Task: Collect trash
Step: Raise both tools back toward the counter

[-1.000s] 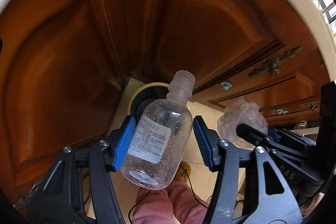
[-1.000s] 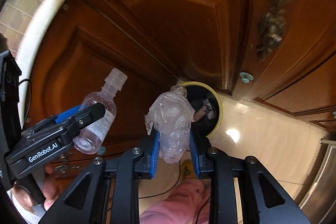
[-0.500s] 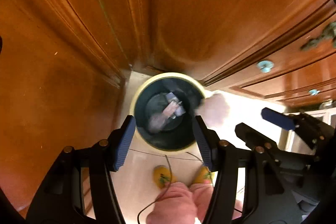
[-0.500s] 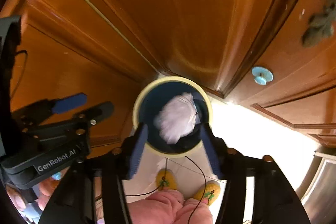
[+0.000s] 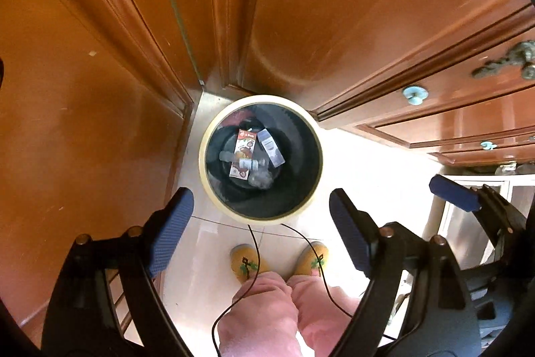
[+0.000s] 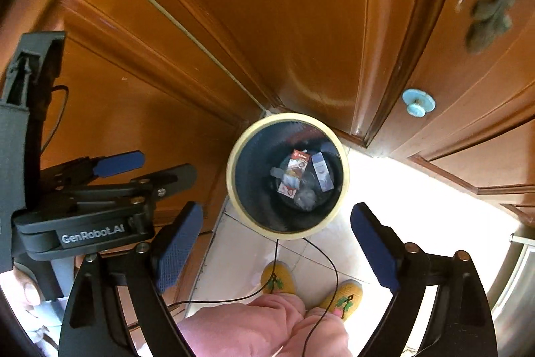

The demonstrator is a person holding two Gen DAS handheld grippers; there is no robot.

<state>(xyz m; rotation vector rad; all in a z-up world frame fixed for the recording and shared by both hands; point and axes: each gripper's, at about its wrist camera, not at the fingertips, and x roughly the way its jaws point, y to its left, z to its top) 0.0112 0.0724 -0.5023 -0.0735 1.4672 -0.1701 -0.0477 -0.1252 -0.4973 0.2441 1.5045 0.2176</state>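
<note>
A round bin with a cream rim [image 5: 203, 156] [image 6: 231, 176] stands on the floor in the cabinet corner, straight below both grippers. Inside it lie the clear bottle [image 5: 249, 163] [image 6: 290, 180], the crumpled plastic bag [image 5: 261, 179] [image 6: 306, 198], a printed carton [image 5: 242, 149] and a blue-white box [image 5: 271, 147]. My left gripper [image 5: 260, 206] points down over the bin; its jaws are opening and nothing is between them. My right gripper [image 6: 277, 213] hangs beside it, jaws also opening and empty. The left gripper [image 6: 167, 163] shows at the left of the right wrist view.
Brown wooden cabinet doors [image 5: 301, 5] wall in the bin on two sides, with pale blue knobs [image 5: 414, 94] [image 6: 418, 104]. The person's pink trouser legs [image 5: 267, 306] and yellow slippers [image 5: 245, 261] stand on the pale tiles just before the bin. Black cables [image 5: 254, 243] dangle there.
The bottle left my left gripper and the plastic bag left my right; both now lie in the bin. Both grippers sank toward the bin and their jaws widened.
</note>
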